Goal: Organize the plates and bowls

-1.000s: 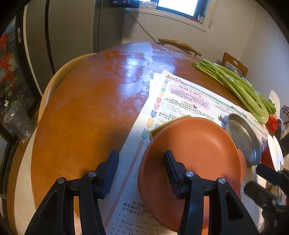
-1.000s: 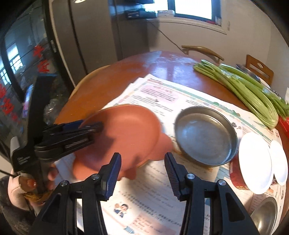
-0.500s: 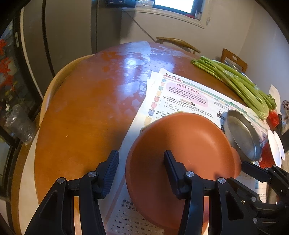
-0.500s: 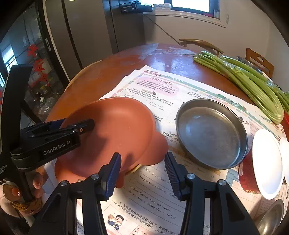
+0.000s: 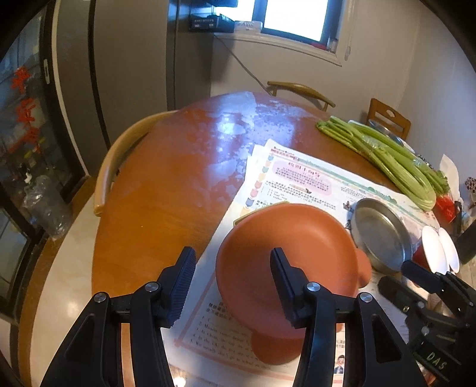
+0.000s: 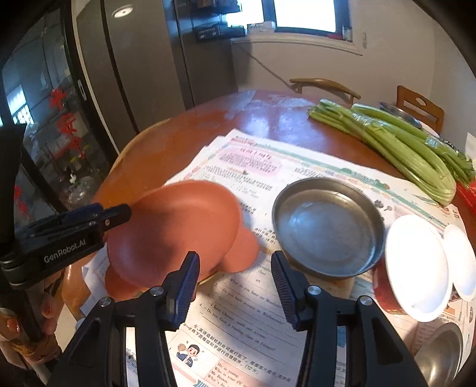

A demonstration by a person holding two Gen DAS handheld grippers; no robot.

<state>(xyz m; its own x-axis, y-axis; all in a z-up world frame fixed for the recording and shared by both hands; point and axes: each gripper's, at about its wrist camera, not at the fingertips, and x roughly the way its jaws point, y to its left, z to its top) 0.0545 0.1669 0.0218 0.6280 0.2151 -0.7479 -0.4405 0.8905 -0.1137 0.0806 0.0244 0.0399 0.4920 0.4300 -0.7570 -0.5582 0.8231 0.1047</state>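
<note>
Holding the orange plate [image 5: 312, 238] in my left hand-held gripper [image 5: 232, 262], I have its near rim between the two fingers. One finger lies over the inside of the plate and the other sits outside the rim, so the jaws stand partly apart on it. The plate is tilted and clear of the printed paper [image 6: 253, 166], near the left edge of the counter [image 5: 166, 190]. A second orange dish [image 6: 244, 250] with rounded lobes lies flat just under it. From the other side I can see my hand [image 6: 17, 333] wrapped around that gripper's handle.

My right hand-held gripper [image 6: 235, 268] hangs over the paper at the near edge. Its jaws stand apart, with nothing between them and nothing touching them. Just beyond its fingers sits a round steel pan [image 6: 327, 226], beside the orange dish. Right of the pan are a white bowl [image 6: 416, 268] and a smaller white bowl [image 6: 461, 262], close together.

Long green celery stalks [image 6: 401, 143] lie along the far right edge of the round wooden counter. A curved wooden chair [image 5: 113, 160] is tucked against the left edge. Beyond the counter are tall grey doors [image 5: 128, 59] and a bright window [image 5: 291, 15].
</note>
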